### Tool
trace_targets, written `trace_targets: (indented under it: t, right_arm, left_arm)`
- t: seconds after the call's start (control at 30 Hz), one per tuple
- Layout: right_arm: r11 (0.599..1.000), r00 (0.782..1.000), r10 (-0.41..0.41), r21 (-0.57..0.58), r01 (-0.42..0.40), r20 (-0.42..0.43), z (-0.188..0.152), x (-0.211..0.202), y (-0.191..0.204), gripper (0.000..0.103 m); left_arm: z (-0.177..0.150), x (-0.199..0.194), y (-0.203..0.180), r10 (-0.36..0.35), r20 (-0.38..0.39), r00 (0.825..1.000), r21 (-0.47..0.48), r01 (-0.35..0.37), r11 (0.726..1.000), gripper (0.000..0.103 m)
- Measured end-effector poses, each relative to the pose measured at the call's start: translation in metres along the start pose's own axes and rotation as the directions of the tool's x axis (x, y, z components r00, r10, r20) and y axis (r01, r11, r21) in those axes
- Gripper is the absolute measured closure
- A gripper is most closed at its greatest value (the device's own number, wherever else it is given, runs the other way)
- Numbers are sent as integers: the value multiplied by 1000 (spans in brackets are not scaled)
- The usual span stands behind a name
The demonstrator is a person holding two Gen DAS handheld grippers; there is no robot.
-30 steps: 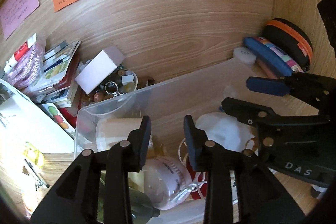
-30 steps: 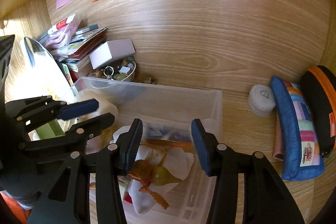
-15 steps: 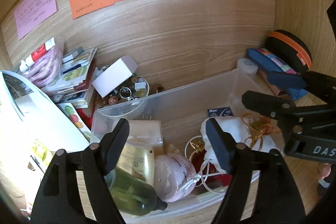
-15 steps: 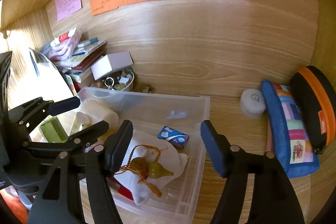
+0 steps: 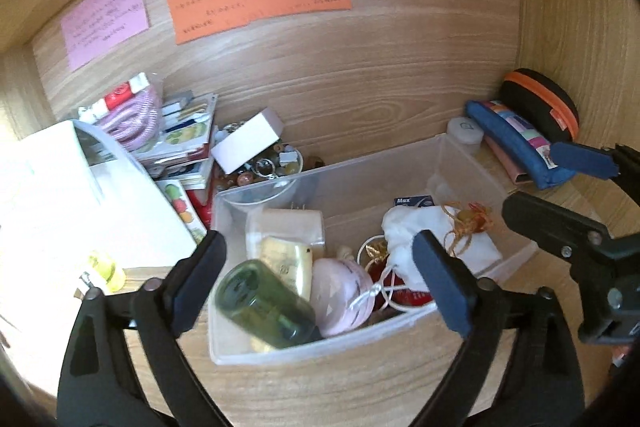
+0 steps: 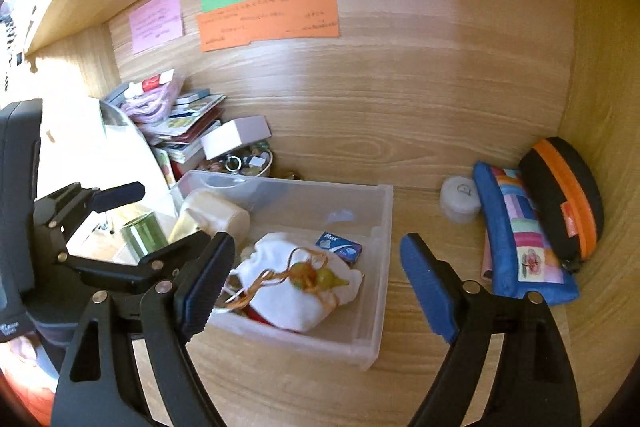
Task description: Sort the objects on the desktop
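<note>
- Desktop objects: green bottle (image 5: 264,305), white pouch (image 6: 304,287) lie in clear bin (image 6: 380,259).
- Left gripper (image 5: 320,279), right gripper (image 6: 316,283): spread wide, empty.
- Step, judged: between picks; next needs a loose item, perhaps white jar (image 6: 460,199).

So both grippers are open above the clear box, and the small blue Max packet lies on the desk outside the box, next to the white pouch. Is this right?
Not quite. The blue Max packet lies inside the clear box, near its back wall, next to the white pouch; the right wrist view shows this. The rest holds: the left gripper and right gripper are both open above the box.
</note>
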State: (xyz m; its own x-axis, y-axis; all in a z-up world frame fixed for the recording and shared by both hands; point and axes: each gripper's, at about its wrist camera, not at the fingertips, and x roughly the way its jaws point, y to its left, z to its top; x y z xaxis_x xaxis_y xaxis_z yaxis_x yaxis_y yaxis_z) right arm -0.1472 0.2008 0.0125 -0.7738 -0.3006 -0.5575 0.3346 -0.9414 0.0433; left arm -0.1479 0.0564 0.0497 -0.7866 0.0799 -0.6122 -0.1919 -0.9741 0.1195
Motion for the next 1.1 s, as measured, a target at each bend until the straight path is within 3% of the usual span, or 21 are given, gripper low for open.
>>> trace_targets:
  t: [0.27, 0.43, 0.57, 1.1]
  right_arm:
    - [996, 994, -64, -54, 69, 88, -7, -46, 24, 18]
    - [992, 984, -105, -55, 114, 147, -16, -71, 36, 2]
    - [989, 977, -129, -50, 139, 170, -25, -80, 43, 0]
    - [985, 981, -173, 28, 171, 88, -54, -60, 38, 0]
  left_arm:
    - [-12, -45, 12, 34, 55, 998, -52, -31, 998, 5]
    - [-24, -65, 24, 34, 74, 997, -113, -26, 993, 3]
    - [-34, -69, 31, 43, 57, 997, -161, -33, 986, 3]
    - [-63, -78, 24, 53, 82, 995, -197, -36, 980, 3]
